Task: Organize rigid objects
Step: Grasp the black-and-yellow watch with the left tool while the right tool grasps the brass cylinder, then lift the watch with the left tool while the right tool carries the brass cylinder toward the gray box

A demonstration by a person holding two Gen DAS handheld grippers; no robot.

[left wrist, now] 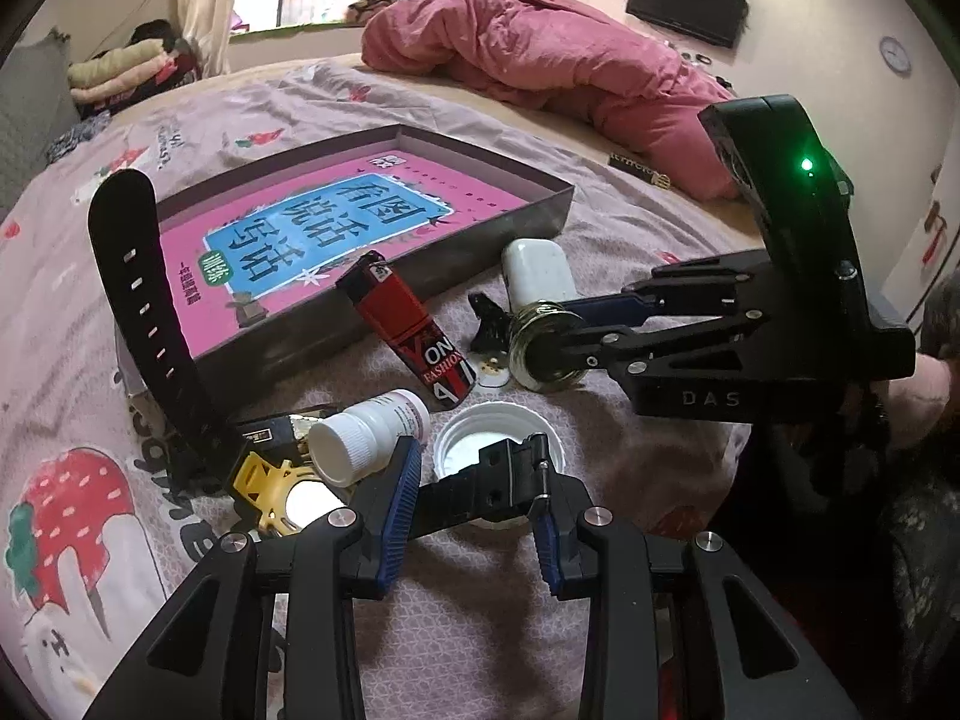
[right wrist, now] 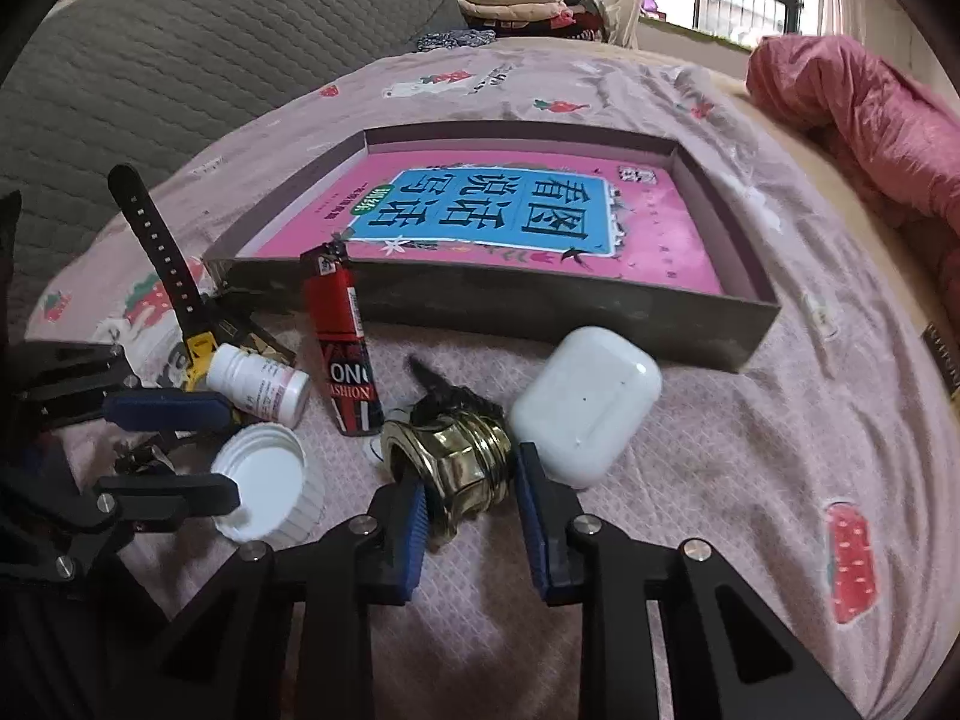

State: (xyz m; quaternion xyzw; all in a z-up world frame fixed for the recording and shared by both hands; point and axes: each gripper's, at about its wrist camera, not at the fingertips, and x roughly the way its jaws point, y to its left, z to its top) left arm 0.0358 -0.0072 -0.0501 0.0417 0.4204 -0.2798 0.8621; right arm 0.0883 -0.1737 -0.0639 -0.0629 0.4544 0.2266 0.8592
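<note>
On the bed, my right gripper (right wrist: 471, 504) is shut on a brass threaded fitting (right wrist: 450, 450), one blue pad against each side; the left wrist view shows the same grip on the brass fitting (left wrist: 543, 354). My left gripper (left wrist: 474, 516) is shut on the black strap (left wrist: 486, 483) of a yellow-cased watch (left wrist: 270, 480), whose other strap (left wrist: 138, 300) stands upright. Around them lie a red lighter (right wrist: 345, 348), a white pill bottle (right wrist: 258, 387), a white screw lid (right wrist: 264, 492), a white earbud case (right wrist: 585, 405) and a black hair clip (right wrist: 444, 390).
A shallow grey box (right wrist: 540, 312) holding a pink book (right wrist: 498, 210) sits just beyond the objects. A small black-and-gold pack (left wrist: 270, 426) lies under the pill bottle. A pink duvet (left wrist: 540, 54) is heaped at the far side. A person's hand (left wrist: 918, 390) holds the right gripper.
</note>
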